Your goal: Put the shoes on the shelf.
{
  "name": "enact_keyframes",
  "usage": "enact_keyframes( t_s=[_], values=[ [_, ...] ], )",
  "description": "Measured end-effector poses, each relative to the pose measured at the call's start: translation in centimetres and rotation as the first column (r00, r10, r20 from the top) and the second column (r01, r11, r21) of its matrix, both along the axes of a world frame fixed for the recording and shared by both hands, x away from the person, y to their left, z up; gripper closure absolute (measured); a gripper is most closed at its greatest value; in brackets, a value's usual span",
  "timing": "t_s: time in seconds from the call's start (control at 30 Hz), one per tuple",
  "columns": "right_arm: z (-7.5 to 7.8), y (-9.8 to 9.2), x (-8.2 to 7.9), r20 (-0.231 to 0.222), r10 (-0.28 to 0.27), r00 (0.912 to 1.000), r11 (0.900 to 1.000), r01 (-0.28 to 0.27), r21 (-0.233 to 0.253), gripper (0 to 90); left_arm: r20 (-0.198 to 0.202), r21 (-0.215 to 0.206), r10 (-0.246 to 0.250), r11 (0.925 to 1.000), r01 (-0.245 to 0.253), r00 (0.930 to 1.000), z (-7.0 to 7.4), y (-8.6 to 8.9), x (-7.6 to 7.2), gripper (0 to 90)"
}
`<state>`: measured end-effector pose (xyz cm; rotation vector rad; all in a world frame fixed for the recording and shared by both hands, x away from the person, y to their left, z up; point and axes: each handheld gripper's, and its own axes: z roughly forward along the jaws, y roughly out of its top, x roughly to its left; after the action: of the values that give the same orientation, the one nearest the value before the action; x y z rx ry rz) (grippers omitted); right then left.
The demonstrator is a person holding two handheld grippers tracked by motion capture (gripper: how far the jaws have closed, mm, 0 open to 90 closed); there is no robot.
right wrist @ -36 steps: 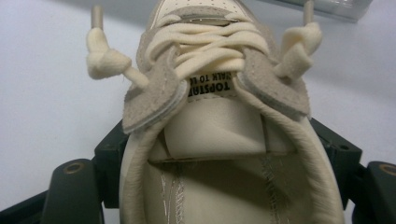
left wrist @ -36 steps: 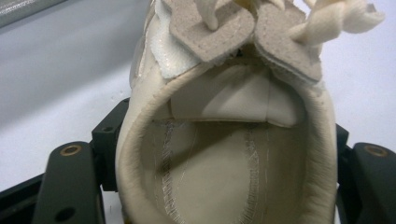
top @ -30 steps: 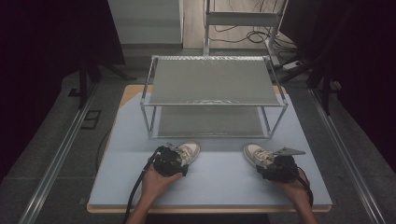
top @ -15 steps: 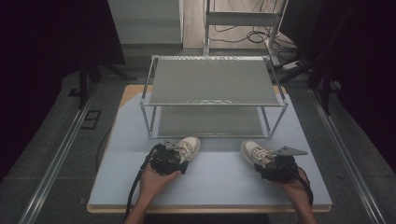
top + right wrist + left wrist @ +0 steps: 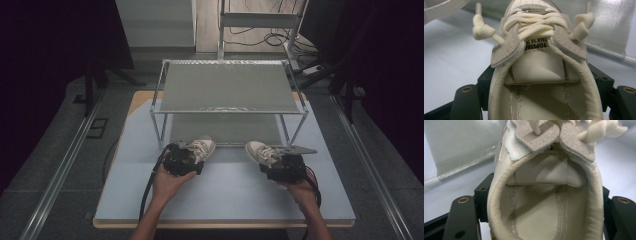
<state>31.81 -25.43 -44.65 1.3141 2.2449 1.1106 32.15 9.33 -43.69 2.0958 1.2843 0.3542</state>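
Left gripper (image 5: pixel 183 159): its jaws were closed on the heel of the left shoe (image 5: pixel 201 148), one jaw at each side of the collar.
Right gripper (image 5: pixel 285 166): it clamped the heel of the right shoe (image 5: pixel 258 151) in the same way.
Shoes: both were near the front of the table (image 5: pixel 225 195), just before the rack (image 5: pixel 227 87).
Long axis: each toe pointed away from its gripper, toward the lower shelf (image 5: pixel 225 129).
Key relation: the shelf lay straight ahead of the toes, so a forward push seemed enough.
Nearer hand: both looked about equally near to the rack.
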Motion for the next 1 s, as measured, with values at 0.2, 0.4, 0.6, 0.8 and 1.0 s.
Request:
enact_keyframes(
  t_s=[0.2,0.4,0.6,0.8,1.0],
  values=[
    [0.7,1.2,1.4,0.0,-0.004,1.0,1.0,0.004,-0.01,28.0,-0.005,0.007,0.002,1.0,-0.002,1.0,0.0,-0.5,1.2,28.5],
    [1.1,1.9,2.3,0.0,-0.011,0.9999,1.0,0.011,0.0,28.0,-0.008,0.005,0.005,1.0,-0.005,1.0,-0.1,-0.7,1.9,28.6],
    [1.2,3.0,3.3,0.0,-0.01,1.0,1.0,0.01,-0.011,28.0,0.001,-0.007,0.02,0.9998,-0.02,0.9998,-0.3,-1.0,3.0,28.6],
    [0.9,3.8,4.3,-0.01,-0.015,0.9998,1.0,0.015,-0.017,28.0,-0.014,-0.009,0.026,0.9996,-0.026,0.9996,-0.9,-1.2,4.1,28.6],
    [0.7,4.2,5.4,-0.004,-0.037,0.9993,0.999,0.037,-0.017,27.9,-0.014,-0.017,0.024,0.9996,-0.024,0.9996,-1.0,-1.4,4.7,28.6]
  ],
)
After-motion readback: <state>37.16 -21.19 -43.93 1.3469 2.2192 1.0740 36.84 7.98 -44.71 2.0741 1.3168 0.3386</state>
